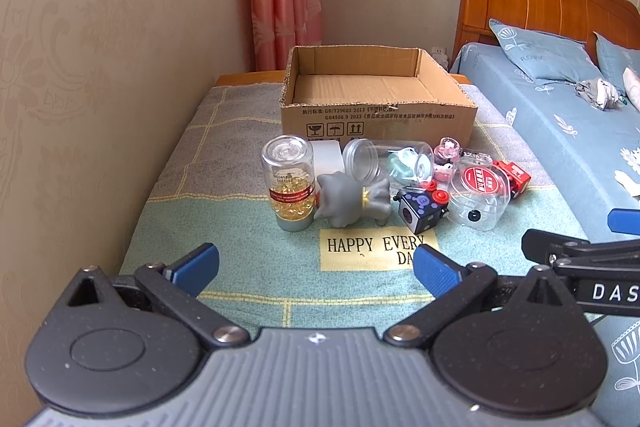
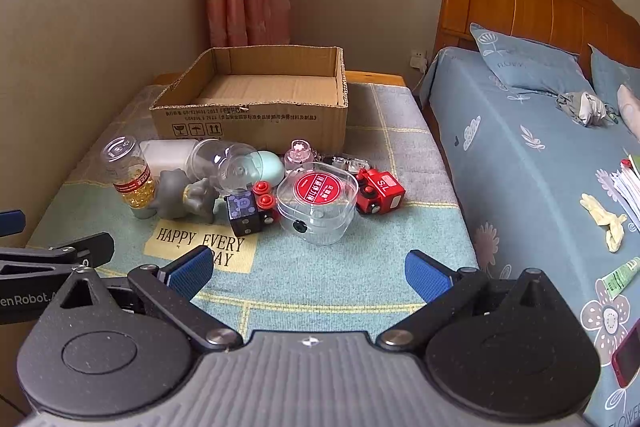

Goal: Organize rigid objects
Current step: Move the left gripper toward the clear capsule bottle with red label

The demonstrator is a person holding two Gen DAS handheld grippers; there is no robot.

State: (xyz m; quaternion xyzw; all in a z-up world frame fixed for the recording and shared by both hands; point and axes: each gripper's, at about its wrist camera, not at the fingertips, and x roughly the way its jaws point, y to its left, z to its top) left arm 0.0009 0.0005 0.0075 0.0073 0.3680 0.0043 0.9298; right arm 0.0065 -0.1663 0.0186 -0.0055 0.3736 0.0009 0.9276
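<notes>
Landmark: the cardboard box (image 1: 378, 95) at the far end of the cloth-covered surface (image 1: 248, 267). The box stands open and appears empty.

All items lie in a cluster just in front of the box's near wall. At the left end stands a bottle of yellow capsules (image 1: 289, 183), upright. Touching it on the right is a grey toy figure (image 1: 348, 201), and behind that a clear jar (image 1: 386, 161) lies on its side against the box. A black cube (image 1: 420, 213) with red buttons sits to the right of the grey toy, then a clear case with a red label (image 1: 480, 193), then a red toy block (image 1: 516, 179) at the right end. A small pink-topped item (image 1: 448, 151) sits near the box wall; its kind cannot be told.

Left gripper (image 1: 316, 265): jaws fully apart, holding nothing, well short of the cluster. Right gripper (image 2: 308, 269): likewise wide open and empty, also short of the cluster.

Judgement: sorting has not begun; no item is in the box. The step in hand is the approach. The next move calls for choosing an edge item, probably the bottle for the left gripper or the red block for the right, and closing on it without disturbing its neighbours.
</notes>
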